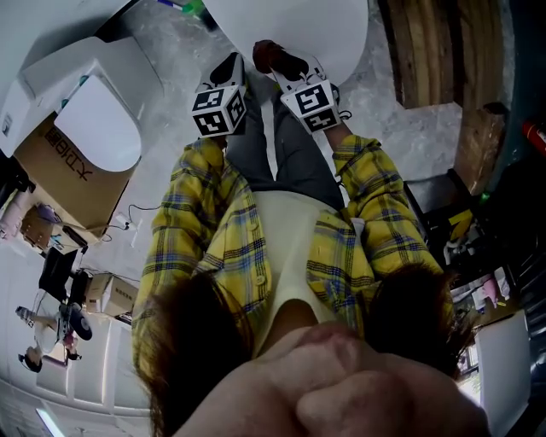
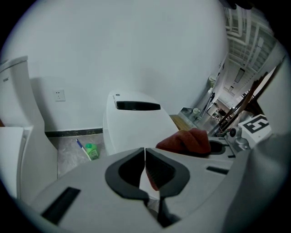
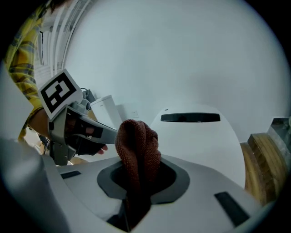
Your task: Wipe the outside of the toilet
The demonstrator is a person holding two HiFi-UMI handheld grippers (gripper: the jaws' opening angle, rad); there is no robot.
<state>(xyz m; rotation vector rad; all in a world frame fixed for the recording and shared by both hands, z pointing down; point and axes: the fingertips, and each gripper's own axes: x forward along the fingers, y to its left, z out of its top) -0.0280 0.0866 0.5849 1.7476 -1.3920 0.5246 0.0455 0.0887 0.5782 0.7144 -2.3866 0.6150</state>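
The white toilet (image 2: 132, 122) stands against the wall just ahead of both grippers, its closed lid (image 3: 196, 133) facing me. My right gripper (image 3: 136, 182) is shut on a bunched reddish-brown cloth (image 3: 137, 148), which sticks up between its jaws a little short of the toilet. My left gripper (image 2: 145, 158) is shut with nothing in it, and the cloth (image 2: 186, 141) shows to its right. In the head view both grippers, left (image 1: 229, 70) and right (image 1: 283, 63), are held side by side below the toilet (image 1: 299, 26).
A second white toilet (image 1: 94, 119) stands to the left beside a cardboard box (image 1: 68, 171). A green bottle (image 2: 92, 150) lies on the floor between the two toilets. Wooden pallets (image 1: 444, 51) lean at the right.
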